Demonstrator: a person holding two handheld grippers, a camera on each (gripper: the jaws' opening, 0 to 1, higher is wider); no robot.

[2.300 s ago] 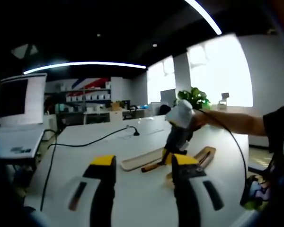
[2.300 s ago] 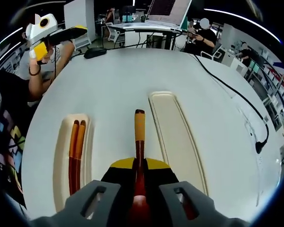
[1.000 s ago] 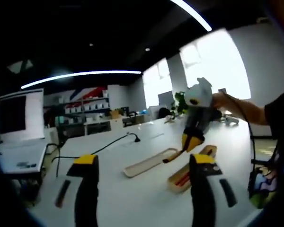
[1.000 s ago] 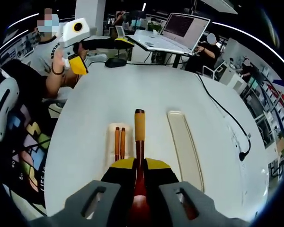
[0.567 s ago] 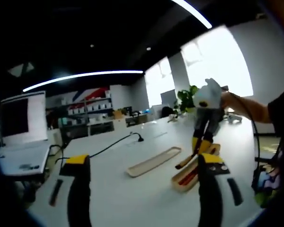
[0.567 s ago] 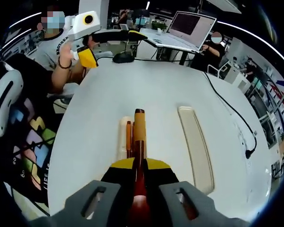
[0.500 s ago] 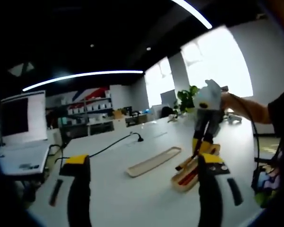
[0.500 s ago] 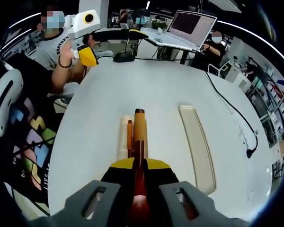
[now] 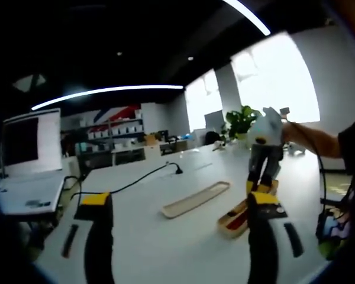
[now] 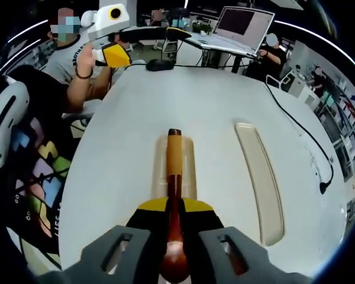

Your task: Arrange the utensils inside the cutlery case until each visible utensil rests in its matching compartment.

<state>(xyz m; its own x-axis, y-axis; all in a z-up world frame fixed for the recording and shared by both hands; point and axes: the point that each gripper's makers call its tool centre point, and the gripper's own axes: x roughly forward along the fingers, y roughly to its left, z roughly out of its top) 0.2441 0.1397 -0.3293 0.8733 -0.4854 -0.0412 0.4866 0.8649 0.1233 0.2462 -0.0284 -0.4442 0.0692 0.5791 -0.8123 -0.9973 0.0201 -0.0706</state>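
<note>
In the left gripper view we see a big white table (image 9: 165,248) in a large dim office. Long light strips (image 9: 106,92) run across the dark ceiling, and bright windows (image 9: 272,83) glow at the far side. A green plant (image 9: 242,120) stands by the windows. A black cable (image 9: 136,180) snakes across the table, and an open laptop (image 9: 23,148) sits to the left. Our left gripper (image 9: 174,242) rises from the bottom with its two yellow-tipped jaws spread wide apart and nothing between them. Farther out on the table lies a long flat cream lid (image 9: 196,199). Beside it lies the cutlery case (image 9: 234,220), with something red inside. The right gripper (image 9: 261,177) hangs just above the case, held by a hand (image 9: 296,135).

In the right gripper view we look down on the same white table (image 10: 136,118). The right gripper (image 10: 174,236) pinches a wooden spoon (image 10: 174,177) between its jaws. The dark bowl of the spoon sits low by the jaws, and the pale handle points away from us. The cutlery case (image 10: 189,171) lies right under the handle, lined up with it. We cannot tell if the spoon touches the case. The cream lid (image 10: 260,177) lies to the right, well apart from the case. The black cable (image 10: 302,136) runs along the table's right side. At the top left a person (image 10: 59,53) holds up the left gripper (image 10: 115,41), away from the case. A laptop (image 10: 236,26) stands open on a desk behind the table, and a dark mouse (image 10: 161,64) rests near the far edge.
</note>
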